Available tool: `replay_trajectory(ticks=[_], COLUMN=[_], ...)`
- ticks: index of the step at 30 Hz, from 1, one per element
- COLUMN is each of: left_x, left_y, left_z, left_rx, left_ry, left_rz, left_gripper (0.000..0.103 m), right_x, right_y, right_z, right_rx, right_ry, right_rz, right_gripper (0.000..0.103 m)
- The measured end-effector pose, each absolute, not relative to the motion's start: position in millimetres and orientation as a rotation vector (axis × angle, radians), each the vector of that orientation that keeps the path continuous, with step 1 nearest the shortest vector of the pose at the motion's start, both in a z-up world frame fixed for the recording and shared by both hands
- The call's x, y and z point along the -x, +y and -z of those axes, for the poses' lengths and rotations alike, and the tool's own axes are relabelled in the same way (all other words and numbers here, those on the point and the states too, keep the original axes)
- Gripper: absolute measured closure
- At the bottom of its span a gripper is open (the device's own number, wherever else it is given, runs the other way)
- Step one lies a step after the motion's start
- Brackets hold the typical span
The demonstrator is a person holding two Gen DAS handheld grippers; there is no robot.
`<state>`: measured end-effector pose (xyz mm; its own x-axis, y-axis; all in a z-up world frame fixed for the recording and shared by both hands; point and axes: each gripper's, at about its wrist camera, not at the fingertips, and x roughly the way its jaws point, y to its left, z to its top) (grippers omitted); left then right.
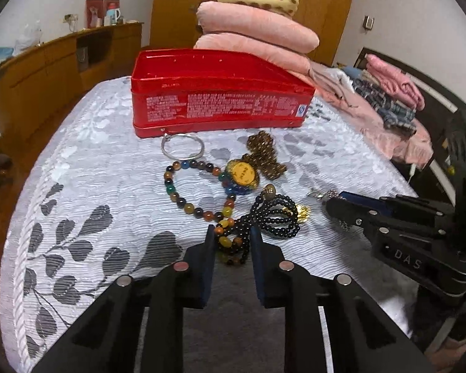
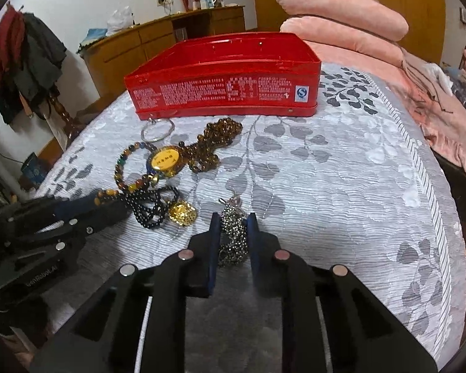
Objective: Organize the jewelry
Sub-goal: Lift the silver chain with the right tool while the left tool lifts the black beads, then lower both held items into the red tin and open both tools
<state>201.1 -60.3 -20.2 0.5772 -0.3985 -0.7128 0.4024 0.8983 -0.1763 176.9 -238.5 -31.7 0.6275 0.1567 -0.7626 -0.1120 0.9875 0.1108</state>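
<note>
Left gripper [image 1: 232,242] pinching tangle of black bead strand [image 1: 273,217] and coloured bead bracelet [image 1: 195,186] on bedspread [image 1: 108,171]; right gripper [image 2: 233,233] clamped on limp silver chain [image 2: 233,239] – light, slippery, better grabbed mid-bunch; red tin [image 1: 220,99] open behind

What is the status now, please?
Left gripper shut on beaded bracelets. Right gripper shut on silver chain. Red tin open ahead, nothing blocking.
</note>
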Motion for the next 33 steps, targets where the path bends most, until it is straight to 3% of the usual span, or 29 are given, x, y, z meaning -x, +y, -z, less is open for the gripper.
replay_trajectory(ticks=[33], left_x=[-245.8], left_y=[-56.5], left_z=[-41.1], left_rx=[0.026], left_ry=[0.692], left_rz=[0.371], left_gripper=[0.081], right_x=[-211.5], right_y=[-246.9], right_z=[-38.7], right_rx=[-0.062], right_ry=[0.716], right_rz=[-0.147], right_gripper=[0.088])
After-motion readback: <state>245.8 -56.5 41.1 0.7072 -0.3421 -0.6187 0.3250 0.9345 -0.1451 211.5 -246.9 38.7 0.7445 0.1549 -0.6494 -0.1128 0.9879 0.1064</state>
